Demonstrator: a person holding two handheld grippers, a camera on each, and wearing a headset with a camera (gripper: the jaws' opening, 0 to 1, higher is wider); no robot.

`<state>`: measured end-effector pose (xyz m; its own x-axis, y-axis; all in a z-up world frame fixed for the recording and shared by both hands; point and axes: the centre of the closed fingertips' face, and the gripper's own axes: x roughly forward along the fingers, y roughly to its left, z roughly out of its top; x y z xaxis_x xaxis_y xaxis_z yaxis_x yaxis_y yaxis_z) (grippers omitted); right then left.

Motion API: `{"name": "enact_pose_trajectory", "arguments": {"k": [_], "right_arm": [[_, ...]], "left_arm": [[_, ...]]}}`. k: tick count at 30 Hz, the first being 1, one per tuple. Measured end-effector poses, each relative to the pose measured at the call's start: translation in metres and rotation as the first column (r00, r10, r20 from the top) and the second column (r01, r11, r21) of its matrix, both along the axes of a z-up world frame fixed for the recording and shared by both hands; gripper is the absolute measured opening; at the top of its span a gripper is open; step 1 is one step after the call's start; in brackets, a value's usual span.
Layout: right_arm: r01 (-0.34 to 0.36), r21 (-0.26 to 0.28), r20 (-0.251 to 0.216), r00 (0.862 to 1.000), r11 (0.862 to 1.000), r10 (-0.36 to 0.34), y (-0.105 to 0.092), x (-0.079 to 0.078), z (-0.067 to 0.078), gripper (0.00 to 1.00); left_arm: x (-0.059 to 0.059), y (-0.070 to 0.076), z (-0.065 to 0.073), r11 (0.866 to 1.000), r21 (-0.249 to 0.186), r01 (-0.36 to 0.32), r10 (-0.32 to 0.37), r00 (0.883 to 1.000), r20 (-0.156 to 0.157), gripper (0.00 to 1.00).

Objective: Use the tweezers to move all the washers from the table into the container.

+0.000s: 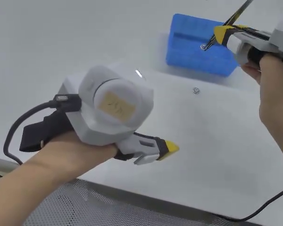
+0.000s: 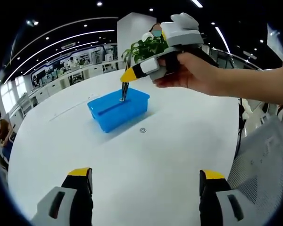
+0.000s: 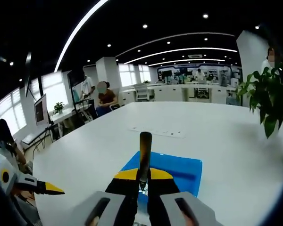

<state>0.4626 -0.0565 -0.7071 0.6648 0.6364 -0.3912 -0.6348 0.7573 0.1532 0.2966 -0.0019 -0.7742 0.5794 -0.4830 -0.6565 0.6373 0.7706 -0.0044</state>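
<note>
Loose washer (image 1: 195, 90): lies flat on the worktop (image 1: 217, 141), just in front of the blue container (image 1: 198, 61) and not touching it.
Right gripper (image 1: 221, 34): clamped on the tweezers (image 1: 237, 14), whose tip hangs over the container with what looks like a held washer (image 1: 204, 47) pinched in it.
Left gripper (image 2: 146, 173): jaws spread wide, nothing held, low over bare worktop.
Bearing: the loose washer sits below the tweezer tip and toward the person; the right gripper is far nearer to it.
Next, likely: drop into the container, then dip forward.
</note>
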Motion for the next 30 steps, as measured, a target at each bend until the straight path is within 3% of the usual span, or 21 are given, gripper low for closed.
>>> {"name": "enact_pose_trajectory", "arguments": {"k": [5,12,30], "right_arm": [[-0.001,-0.074,-0.018,1.0,0.997,-0.001,-0.001,0.007,-0.021,0.02],[-0.067,-0.206,-0.028,0.998,0.976,0.062,0.001,0.011,-0.047,0.02],[-0.088,-0.243,-0.064,0.995,0.966,0.074,-0.003,0.017,-0.062,0.02]], "left_arm": [[0.001,0.002,0.0,1.0,0.003,-0.001,0.001,1.0,0.002,0.96],[0.001,0.003,-0.001,1.0,0.004,-0.007,0.007,1.0,-0.005,0.96],[0.001,0.002,-0.001,1.0,0.007,-0.002,0.002,1.0,-0.005,0.96]]}}
